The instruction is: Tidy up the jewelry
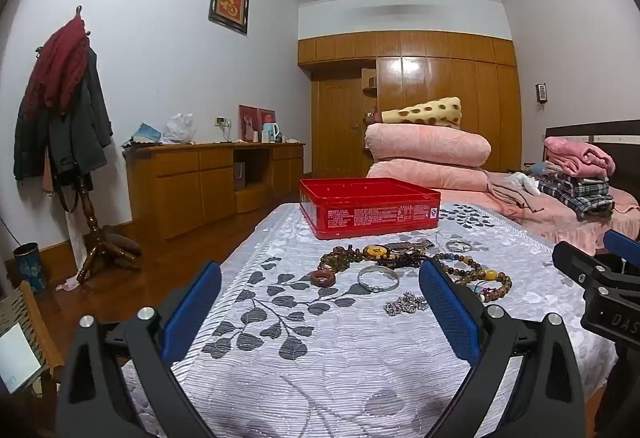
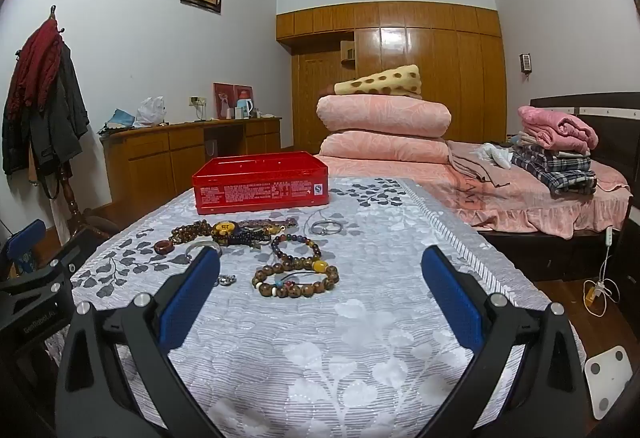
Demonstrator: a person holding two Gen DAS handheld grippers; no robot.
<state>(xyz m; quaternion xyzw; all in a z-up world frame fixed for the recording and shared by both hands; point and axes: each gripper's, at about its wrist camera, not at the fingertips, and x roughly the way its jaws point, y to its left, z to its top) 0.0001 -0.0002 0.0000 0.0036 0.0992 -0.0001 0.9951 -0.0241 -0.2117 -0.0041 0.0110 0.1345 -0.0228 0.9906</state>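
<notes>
Where jewelry (image 2: 256, 250) sprawls, red tin (image 2: 262, 181) broadside.

Both cameras sit low over the near end of the bench (image 1: 340, 358), looking along its patterned cloth toward the wooden wardrobe (image 1: 440, 97) at the far wall. The left wrist view stands a little to the left; the other tool (image 1: 600, 278) shows at its right edge. The right wrist view stands to the right and catches the neighbouring tool (image 2: 36, 278) at its left edge. Each looks out between its own blue fingers (image 1: 192, 314), close to the cloth. Both share the scattered jewelry (image 2: 296, 278), the red tin (image 2: 262, 181), the bed (image 2: 520, 193) and the coat rack (image 1: 60, 109).
</notes>
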